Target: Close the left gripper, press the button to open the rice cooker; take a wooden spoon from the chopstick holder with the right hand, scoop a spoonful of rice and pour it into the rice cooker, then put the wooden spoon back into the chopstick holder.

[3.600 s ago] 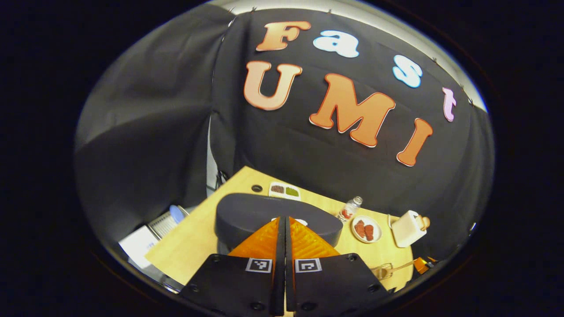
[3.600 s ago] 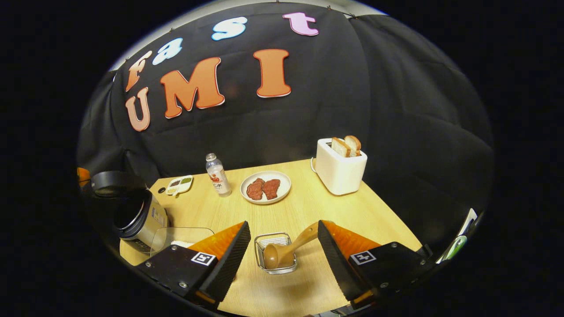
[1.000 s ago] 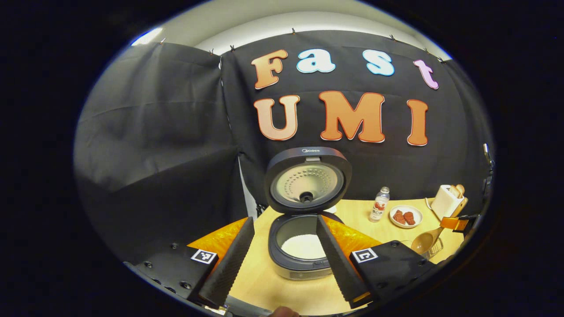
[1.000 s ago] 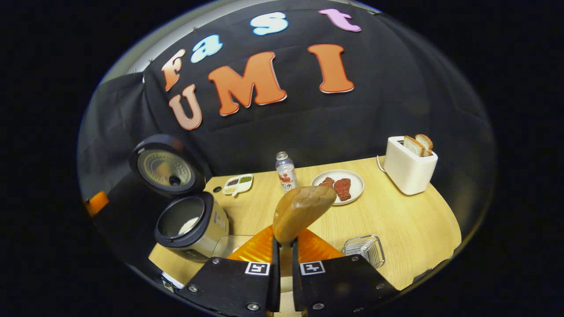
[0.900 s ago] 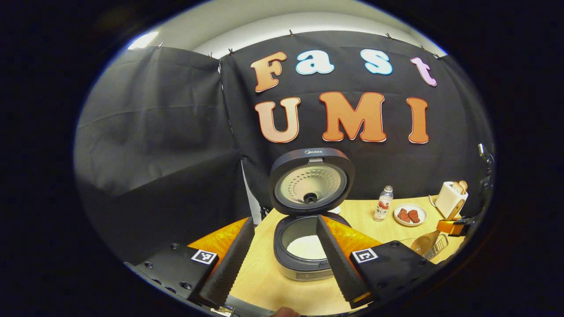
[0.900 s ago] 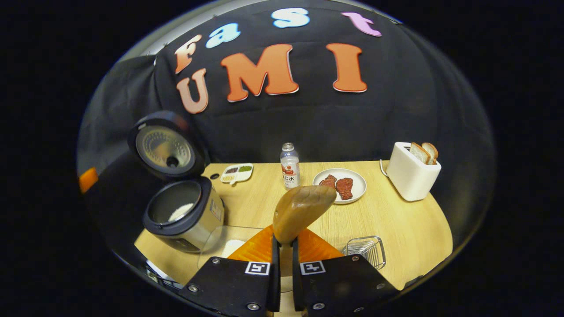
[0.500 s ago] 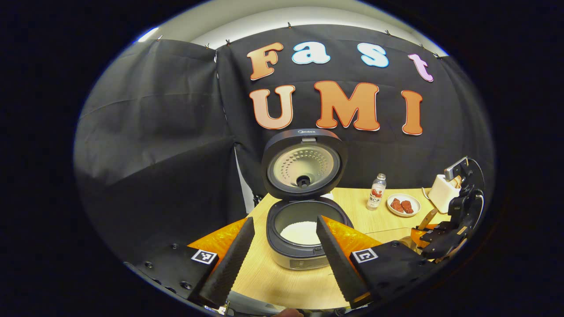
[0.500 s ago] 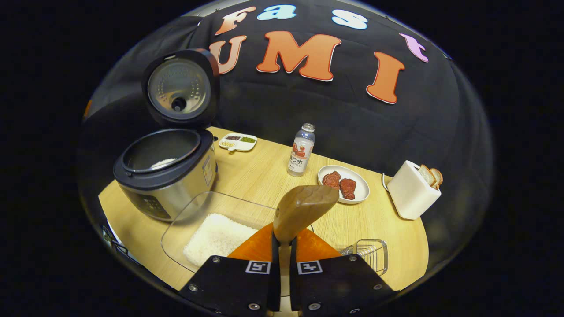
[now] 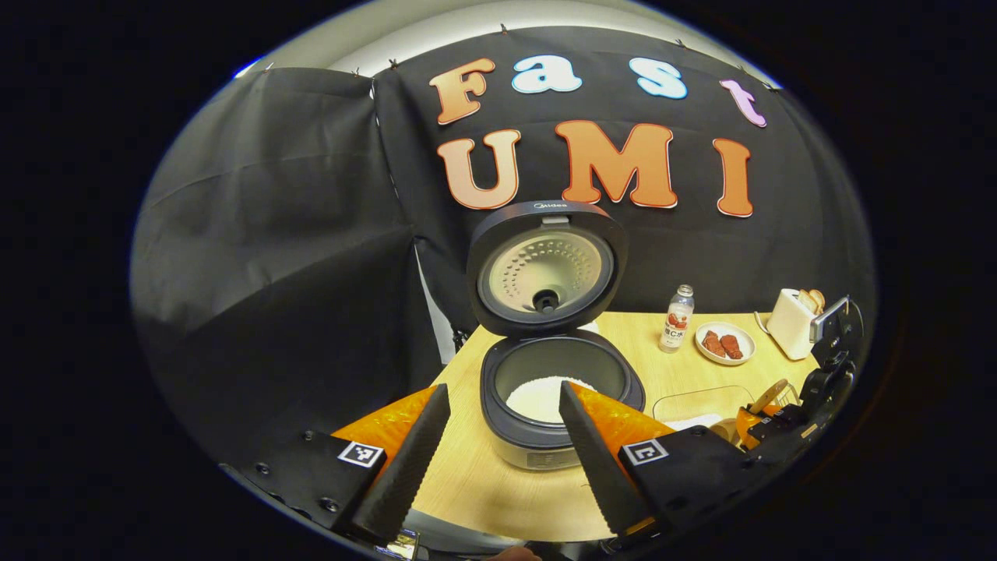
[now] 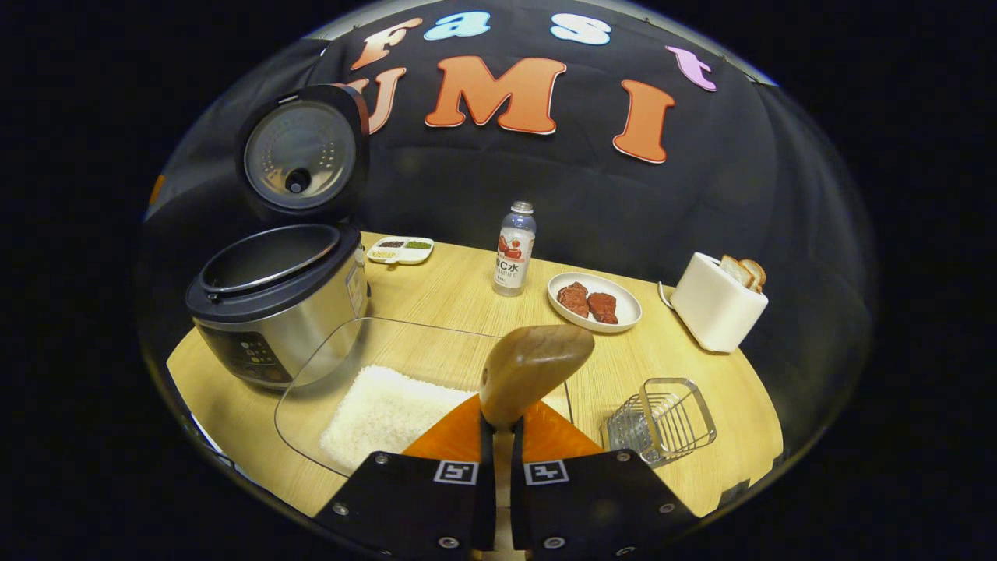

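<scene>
While right tongs (image 10: 498,436) clench wooden spoon (image 10: 530,374), left tongs (image 9: 498,456) released before rice cooker (image 9: 557,389)

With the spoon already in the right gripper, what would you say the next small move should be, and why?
Probably lower the right gripper so the wooden spoon dips into the rice in the clear container. The spoon's bowl hangs above that rice, and I cannot see any rice in it, while the rice cooker beside it stands open, ready to receive a scoop.
</scene>
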{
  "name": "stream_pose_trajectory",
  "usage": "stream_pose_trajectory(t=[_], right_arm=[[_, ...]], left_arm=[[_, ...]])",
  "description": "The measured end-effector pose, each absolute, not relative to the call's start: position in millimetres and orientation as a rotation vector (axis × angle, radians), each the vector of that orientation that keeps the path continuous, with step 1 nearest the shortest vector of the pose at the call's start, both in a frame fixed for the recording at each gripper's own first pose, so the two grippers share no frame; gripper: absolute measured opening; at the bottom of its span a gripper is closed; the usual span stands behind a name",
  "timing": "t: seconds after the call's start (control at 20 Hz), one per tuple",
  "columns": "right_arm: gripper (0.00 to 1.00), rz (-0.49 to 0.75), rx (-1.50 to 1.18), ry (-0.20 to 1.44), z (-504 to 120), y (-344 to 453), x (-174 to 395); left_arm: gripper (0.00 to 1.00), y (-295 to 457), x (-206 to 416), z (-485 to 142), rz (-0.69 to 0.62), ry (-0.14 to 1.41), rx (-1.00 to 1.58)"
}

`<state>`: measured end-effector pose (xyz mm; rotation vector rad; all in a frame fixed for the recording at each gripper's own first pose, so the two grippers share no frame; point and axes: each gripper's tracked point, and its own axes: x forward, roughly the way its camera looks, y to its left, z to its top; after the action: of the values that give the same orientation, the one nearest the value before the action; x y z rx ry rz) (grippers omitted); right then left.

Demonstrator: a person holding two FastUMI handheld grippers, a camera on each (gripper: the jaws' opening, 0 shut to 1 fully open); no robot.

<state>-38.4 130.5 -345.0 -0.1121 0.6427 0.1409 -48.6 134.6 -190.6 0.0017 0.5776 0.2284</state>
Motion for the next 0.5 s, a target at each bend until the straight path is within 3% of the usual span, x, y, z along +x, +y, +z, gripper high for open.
stream_pose_trajectory(t=[0.3, 0.35, 0.4, 0.45, 0.5], right_arm=[[0.07, 0.191, 0.207, 0.759, -348.1, 175.5, -49.6], [0.07, 0.182, 0.242, 0.78, -350.7, 176.5, -49.2], [0.07, 0.17, 0.286, 0.791, -351.3, 178.8, -45.8], [0.07, 0.163, 0.325, 0.815, -353.1, 181.5, -41.5], [0.07, 0.147, 0.361, 0.836, -356.1, 181.4, -37.9]], left_arm=[[0.92, 134.7, -38.9, -186.6, 0.188, 0.568, 0.045], [0.97, 135.6, -38.6, -187.2, 0.184, 0.57, 0.046], [0.92, 135.4, -37.7, -188.6, 0.178, 0.575, 0.045], [1.0, 136.7, -38.4, -189.3, 0.175, 0.58, 0.045], [0.99, 138.2, -37.7, -190.4, 0.17, 0.585, 0.047]])
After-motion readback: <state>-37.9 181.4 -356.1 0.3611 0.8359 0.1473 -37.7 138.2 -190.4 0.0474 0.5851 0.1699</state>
